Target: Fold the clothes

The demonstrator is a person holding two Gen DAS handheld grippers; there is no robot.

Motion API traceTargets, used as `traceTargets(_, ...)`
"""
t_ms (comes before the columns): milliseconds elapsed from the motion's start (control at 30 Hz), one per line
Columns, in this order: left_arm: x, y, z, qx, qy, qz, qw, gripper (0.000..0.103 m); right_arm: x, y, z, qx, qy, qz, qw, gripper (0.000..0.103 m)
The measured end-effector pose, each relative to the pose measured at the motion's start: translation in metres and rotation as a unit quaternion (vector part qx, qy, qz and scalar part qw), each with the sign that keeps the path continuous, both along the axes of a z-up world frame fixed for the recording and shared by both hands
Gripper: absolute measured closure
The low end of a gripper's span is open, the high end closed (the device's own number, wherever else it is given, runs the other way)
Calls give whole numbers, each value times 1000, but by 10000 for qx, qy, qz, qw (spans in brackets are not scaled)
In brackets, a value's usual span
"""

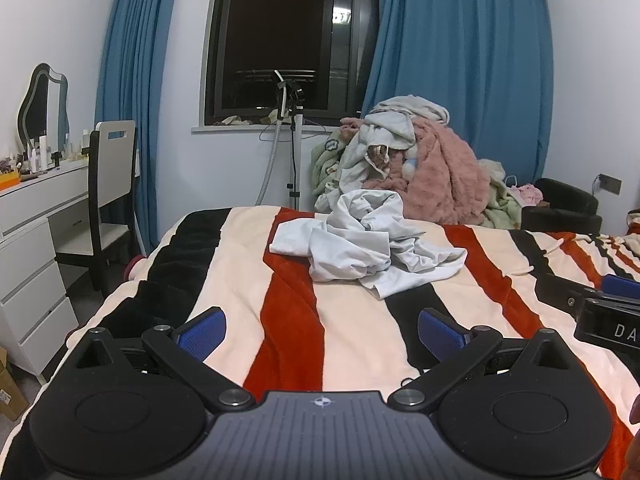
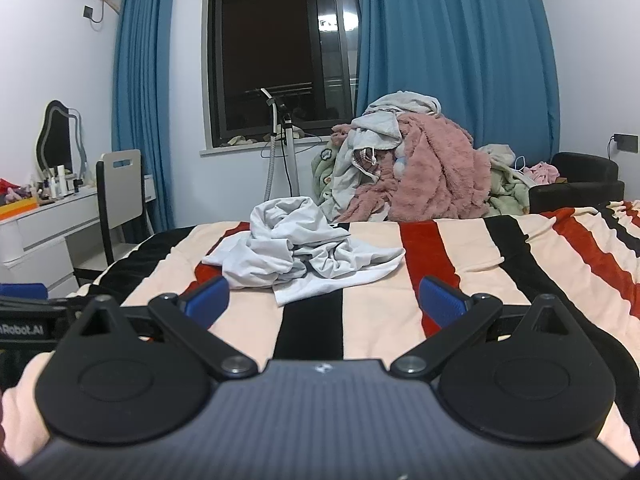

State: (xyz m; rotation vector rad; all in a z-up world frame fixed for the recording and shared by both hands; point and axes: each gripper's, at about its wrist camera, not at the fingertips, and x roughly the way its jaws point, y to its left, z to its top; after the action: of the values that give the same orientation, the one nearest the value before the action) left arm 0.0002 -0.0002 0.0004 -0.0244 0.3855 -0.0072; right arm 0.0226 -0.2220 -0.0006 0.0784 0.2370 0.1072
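The left claw [image 1: 322, 334] gapes wide and empty; the crumpled white shirt [image 1: 360, 246] lies ahead on the bed [image 1: 240, 280], slightly rightward. The right claw [image 2: 324, 302], equally spread, has it ahead-left. Pinching bunched layers could drag the blanket too.

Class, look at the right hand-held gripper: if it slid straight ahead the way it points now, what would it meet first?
Probably the crumpled white garment on the striped blanket. The right hand-held gripper is open and aims just right of its middle; depth is unclear, so it may brush the blanket first.
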Motion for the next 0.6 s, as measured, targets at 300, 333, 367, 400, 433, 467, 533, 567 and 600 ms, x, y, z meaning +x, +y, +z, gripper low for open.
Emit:
traceTargets(300,1,-2,4,29,30,-33,10000,0,1,-1,-2,-19,-17,-56,10000,0)
traceTargets(333,1,-3,4,26,39,-40,10000,0,1,-1,-3,-22,-19,-62,10000,0)
traceTargets(367,2,-3,4,18,49,-49,10000,0,1,-1,-3,-24,-19,-69,10000,0)
traceTargets(400,0,-3,3,-11,59,-61,10000,0,1,-1,-4,-29,5,-72,10000,0)
traceTargets(433,-2,-4,2,-42,69,-79,9999,0,2,-1,-5,-34,29,-75,10000,0)
traceTargets(467,-2,-4,1,-71,85,-115,9999,0,2,-1,-5,-39,52,-78,9999,0)
traceTargets(533,-2,-7,0,-52,105,-159,9998,0,3,-1,-7,-49,100,-85,9999,0)
traceTargets(567,-3,-7,0,-28,99,-178,9998,0,4,-1,-8,-54,124,-88,9999,0)
traceTargets(600,-4,-8,0,-5,92,-191,9998,0,4,0,-9,-59,147,-91,9998,0)
